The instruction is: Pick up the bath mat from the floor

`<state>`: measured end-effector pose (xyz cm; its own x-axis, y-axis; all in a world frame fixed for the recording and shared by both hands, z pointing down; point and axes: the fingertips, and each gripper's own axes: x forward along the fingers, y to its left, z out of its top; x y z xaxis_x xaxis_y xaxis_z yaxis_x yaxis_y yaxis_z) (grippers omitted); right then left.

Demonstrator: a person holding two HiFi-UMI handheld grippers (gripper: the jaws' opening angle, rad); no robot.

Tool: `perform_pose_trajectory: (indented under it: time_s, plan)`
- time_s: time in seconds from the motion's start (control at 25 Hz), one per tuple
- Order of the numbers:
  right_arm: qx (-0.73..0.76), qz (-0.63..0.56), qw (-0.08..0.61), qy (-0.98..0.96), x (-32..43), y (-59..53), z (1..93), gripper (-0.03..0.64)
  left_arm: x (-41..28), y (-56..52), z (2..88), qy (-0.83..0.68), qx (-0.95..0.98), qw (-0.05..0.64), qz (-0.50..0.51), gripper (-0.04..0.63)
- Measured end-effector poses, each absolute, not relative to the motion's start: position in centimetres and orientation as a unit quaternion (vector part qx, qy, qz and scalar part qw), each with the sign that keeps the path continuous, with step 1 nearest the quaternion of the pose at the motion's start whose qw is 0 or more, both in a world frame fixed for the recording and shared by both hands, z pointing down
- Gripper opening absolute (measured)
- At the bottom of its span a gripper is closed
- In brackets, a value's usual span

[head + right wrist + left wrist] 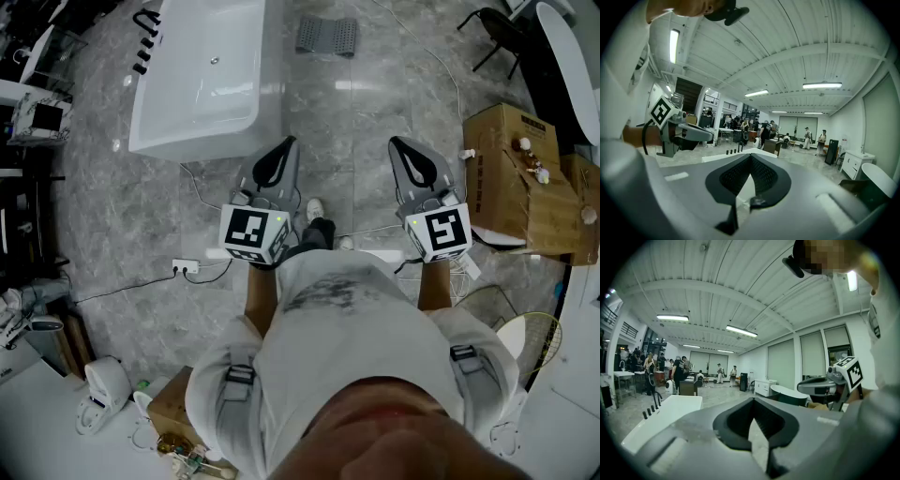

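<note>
On the floor (pixel 323 112) ahead lies the bath mat (pixel 327 36), left gripper (pixel 287 142) and right gripper (pixel 397 142) closed, empty.

The head camera looks steeply down from above the person onto the grey floor (pixel 103 216), with the left claw (pixel 286 142) and right claw (pixel 398 142) out front. Each gripper camera sits close behind its own claw, facing almost level across the hall (each catches the other claw sideways). All three views share the white bathtub (pixel 202 80).
</note>
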<state>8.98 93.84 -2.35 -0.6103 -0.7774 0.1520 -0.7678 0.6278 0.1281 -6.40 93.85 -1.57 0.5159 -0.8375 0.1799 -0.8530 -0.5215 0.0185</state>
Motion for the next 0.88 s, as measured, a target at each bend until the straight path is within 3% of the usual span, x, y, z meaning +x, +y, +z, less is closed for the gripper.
perform_pose_trajectory:
  time_s: [0.44,0.88]
  plan:
    - [0.413,-0.024,0.084,-0.907,12.3,100.5,-2.5,0.002,-1.9,100.7,-1.6,-0.489,0.867,0.050,0.078,0.002]
    - [0.420,-0.028,0.089,-0.903,9.9,97.4,-2.6,0.002,-4.4,97.3,-1.2,-0.489,0.868,0.054,0.071,0.002]
